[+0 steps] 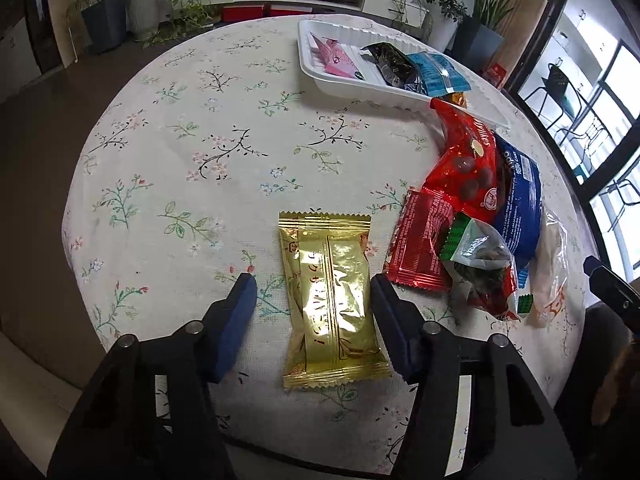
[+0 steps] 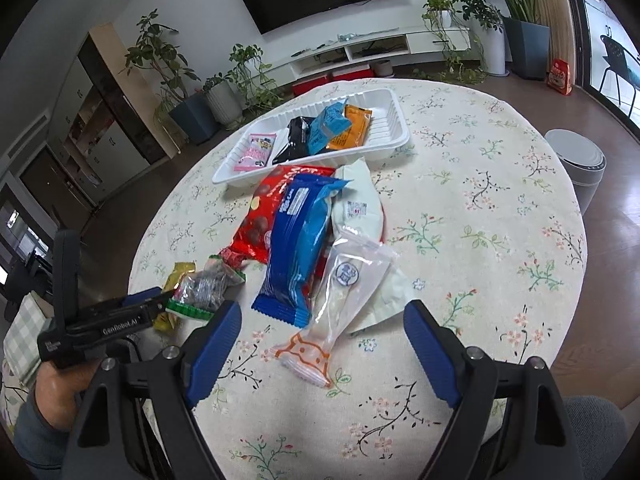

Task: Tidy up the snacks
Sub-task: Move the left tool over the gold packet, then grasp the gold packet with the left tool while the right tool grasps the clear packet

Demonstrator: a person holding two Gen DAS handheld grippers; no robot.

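Left wrist view: left gripper (image 1: 314, 300) straddles the gold packet (image 1: 332, 300), jaws apart, lined up for a side pinch, likely bound for the tray (image 1: 320, 76); right gripper (image 2: 322, 344) hangs open near the pile (image 2: 304, 232)

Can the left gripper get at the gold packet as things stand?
Probably yes: the left gripper is open with a finger on either side of the gold packet, which lies flat and apart from the other snacks, nothing on top.
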